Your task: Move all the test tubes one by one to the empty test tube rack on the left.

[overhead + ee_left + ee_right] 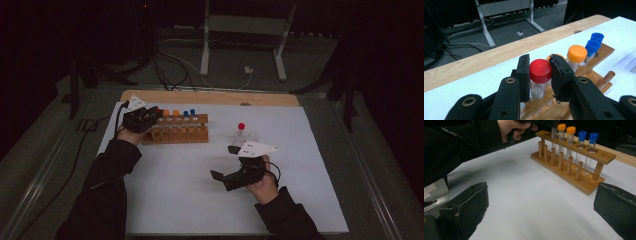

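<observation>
High view: the left gripper (150, 116) sits at the left end of the wooden rack (176, 134) on the white mat (175, 185); the right gripper (225, 164) hovers mid-mat, jaws spread, holding nothing. A second red-capped vial (241, 131) stands apart on the mat.

Left gripper view: jaws pinch the red cap (540, 71) of the red-capped tube (537, 88), which stands upright in the rack's end hole, beside the orange-capped tube (576, 55).

Right gripper view: wide-open pads frame the rack; blue-capped tubes (586, 143) stand farther along.

Handling: the tube looks light, stiff, smooth and breakable; the ribbed cap seems the safest hold, lifted straight up.
</observation>
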Demonstrator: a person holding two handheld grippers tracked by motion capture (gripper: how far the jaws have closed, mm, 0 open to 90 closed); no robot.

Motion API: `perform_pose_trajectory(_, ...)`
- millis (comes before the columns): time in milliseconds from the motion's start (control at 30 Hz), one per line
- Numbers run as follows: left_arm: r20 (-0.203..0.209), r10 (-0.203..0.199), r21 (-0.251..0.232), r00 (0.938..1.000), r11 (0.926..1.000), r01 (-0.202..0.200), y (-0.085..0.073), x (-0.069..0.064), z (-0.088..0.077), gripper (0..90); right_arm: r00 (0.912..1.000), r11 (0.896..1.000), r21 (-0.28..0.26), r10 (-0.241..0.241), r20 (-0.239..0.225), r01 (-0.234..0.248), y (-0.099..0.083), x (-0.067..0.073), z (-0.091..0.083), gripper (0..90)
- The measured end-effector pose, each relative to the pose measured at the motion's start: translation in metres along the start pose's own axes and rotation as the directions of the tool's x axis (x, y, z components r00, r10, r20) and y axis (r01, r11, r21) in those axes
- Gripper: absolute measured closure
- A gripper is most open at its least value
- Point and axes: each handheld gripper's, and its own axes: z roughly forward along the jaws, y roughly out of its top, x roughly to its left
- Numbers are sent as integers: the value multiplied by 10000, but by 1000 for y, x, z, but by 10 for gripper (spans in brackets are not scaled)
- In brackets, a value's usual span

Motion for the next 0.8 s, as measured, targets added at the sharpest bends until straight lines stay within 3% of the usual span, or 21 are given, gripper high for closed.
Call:
perform_pose_trajectory(100, 44, 67, 85, 10000, 9999, -68, 1, -1, 0, 714, 10000, 10000, -23, 9, 12, -9, 0, -1, -1, 0)
perform_pose_trajectory(233, 279, -180, 137, 9994, 9997, 177, 1, 2, -1, 699, 10000, 10000, -81, 11, 34, -10, 1, -1, -2, 0)
perform_pose_trajectory(333, 458, -239, 17, 9987, 9997, 238, 3, 1, -6, 598, 10000, 9999, -140, 42, 53, -42, 2, -2, -4, 0)
perform_pose_trajectory(400, 463, -75, -21, 9989, 10000, 76, 6, 0, -11, 537, 9999, 9997, -207, 137, 18, -137, 3, -4, -5, 0)
perform_pose_trajectory(567, 907, -127, -374, 9958, 9992, 162, 11, -3, -27, 390, 9997, 9989, -447, 163, 208, -154, 7, -12, -12, 0)
perform_pose_trajectory(733, 1567, -108, -384, 9876, 9991, 170, 8, -12, -41, 190, 9976, 9979, -613, 225, 651, -185, 12, -27, -23, 0)
perform_pose_trajectory(800, 1818, -121, -463, 9833, 9987, 209, 6, -18, -48, 149, 9963, 9977, -640, 282, 806, -230, 12, -36, -26, 0)
